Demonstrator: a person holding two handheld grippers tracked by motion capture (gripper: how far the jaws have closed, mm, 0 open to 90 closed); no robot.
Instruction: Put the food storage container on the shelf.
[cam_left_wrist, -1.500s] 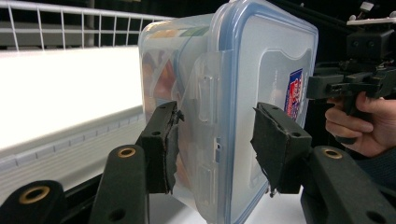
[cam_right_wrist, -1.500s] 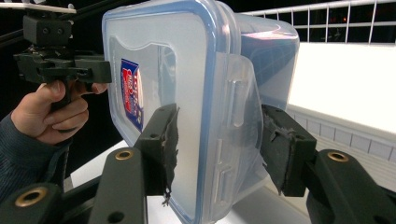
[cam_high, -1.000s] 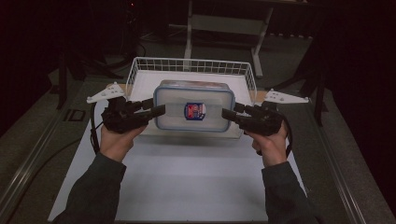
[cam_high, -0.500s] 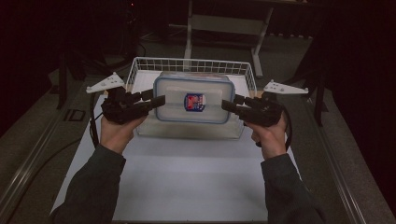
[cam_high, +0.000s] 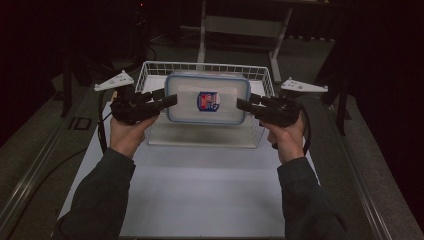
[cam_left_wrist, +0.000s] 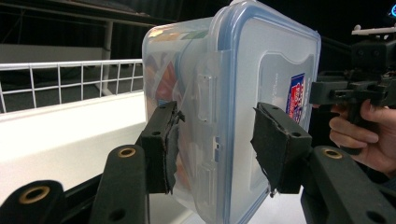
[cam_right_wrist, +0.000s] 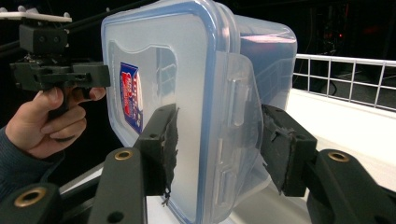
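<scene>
The lidded plastic box (cam_high: 208, 98) is off the worktop (cam_high: 200, 190) and carried between the two tools, held above the white wire basket (cam_high: 150, 70). The pick-up looks done. What seems left is the carry and the set-down, most likely into the basket just below and beyond the box, though the target cannot be told for sure.

The left hand-held gripper (cam_high: 167, 100) clamps one short end of the box. In the left gripper view its two padded jaws sit on either side of the rim, one on the lid face and one on the tub wall, beside the side latch (cam_left_wrist: 208, 93). The right hand-held gripper (cam_high: 244, 105) grips the opposite short end the same way. In the right gripper view its pads bracket the blue-edged lid and the clear latch flap (cam_right_wrist: 238, 107). Both tools are closed on the box at a middling width set by the thickness of the box's edge, not fully wide and not fully narrow.

The box is a translucent tub with a blue seal line round the lid and a red and blue label (cam_high: 208, 100) at the lid's centre. Its lid is on and the latches at both ends appear folded down. Through the wall nearest the left hand-held gripper, orange and reddish shapes show inside, so it seems to hold something, but what it is cannot be made out. The basket's floor, seen past both grippers, looks bare.
</scene>
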